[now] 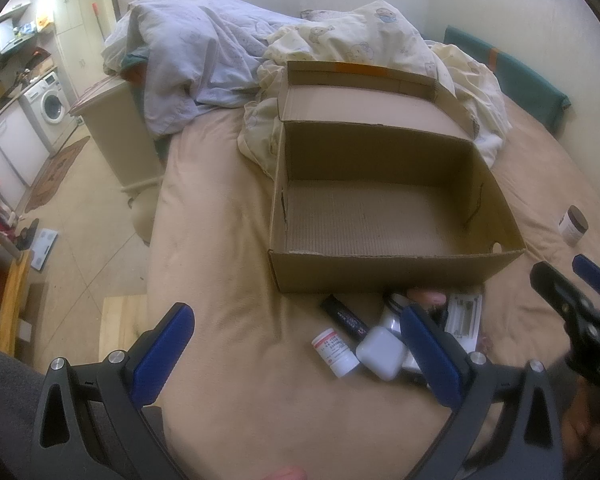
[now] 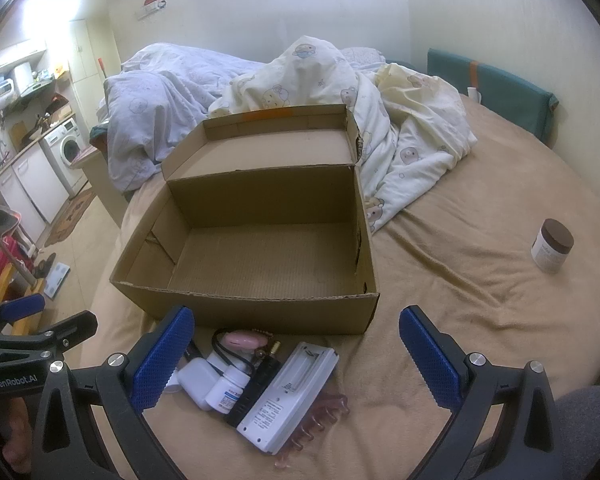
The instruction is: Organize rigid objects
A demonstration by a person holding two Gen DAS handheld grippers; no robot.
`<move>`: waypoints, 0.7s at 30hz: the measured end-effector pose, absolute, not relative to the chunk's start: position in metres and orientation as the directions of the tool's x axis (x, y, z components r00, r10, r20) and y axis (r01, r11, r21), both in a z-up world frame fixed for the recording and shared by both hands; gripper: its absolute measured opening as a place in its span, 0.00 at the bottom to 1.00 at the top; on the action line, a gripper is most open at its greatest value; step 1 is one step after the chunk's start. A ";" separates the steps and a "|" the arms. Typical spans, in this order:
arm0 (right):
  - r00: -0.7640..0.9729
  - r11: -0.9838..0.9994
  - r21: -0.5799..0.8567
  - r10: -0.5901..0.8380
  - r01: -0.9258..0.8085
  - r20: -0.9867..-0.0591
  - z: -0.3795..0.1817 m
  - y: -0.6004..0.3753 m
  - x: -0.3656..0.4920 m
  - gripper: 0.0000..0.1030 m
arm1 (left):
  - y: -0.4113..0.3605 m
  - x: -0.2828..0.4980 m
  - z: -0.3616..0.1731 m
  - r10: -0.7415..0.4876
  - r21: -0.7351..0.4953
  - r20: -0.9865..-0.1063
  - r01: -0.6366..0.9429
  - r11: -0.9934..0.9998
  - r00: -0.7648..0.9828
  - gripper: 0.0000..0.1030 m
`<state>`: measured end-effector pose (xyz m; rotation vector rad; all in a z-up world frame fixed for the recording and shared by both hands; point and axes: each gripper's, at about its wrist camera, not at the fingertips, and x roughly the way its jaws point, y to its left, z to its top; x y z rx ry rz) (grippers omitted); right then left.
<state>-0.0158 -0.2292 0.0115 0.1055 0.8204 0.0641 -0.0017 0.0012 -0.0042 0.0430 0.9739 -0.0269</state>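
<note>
Both the left gripper (image 1: pixel 296 344) and right gripper (image 2: pixel 296 344) gape wide, holding nothing. The empty cardboard box (image 2: pixel 260 308) sits mid-frame, small items (image 2: pixel 260 384) heaped lower centre against its front wall. Best to take the topmost white charger (image 2: pixel 290 396) first, squarely across its width.

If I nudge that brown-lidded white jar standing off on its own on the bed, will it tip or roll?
The brown-lidded white jar stands upright on the soft, wrinkled tan bedsheet, so a push up high would probably tip it. Its round body suggests it would roll once down. The squat shape likely makes a low push slide it instead.
</note>
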 end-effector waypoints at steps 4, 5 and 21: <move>0.680 0.993 0.119 0.098 -0.016 -0.726 0.012 -0.229 -0.016 1.00 | 0.001 -0.002 -0.004 -0.003 0.025 -0.827 0.042 0.999 0.562 1.00; 0.680 0.993 0.119 0.097 -0.015 -0.726 0.012 -0.229 -0.016 1.00 | 0.001 -0.002 -0.004 -0.003 0.025 -0.827 0.042 0.999 0.562 1.00; 0.680 0.993 0.119 0.097 -0.015 -0.727 0.009 -0.231 -0.016 1.00 | -0.003 0.001 -0.003 0.007 0.035 -0.830 0.040 0.999 0.558 1.00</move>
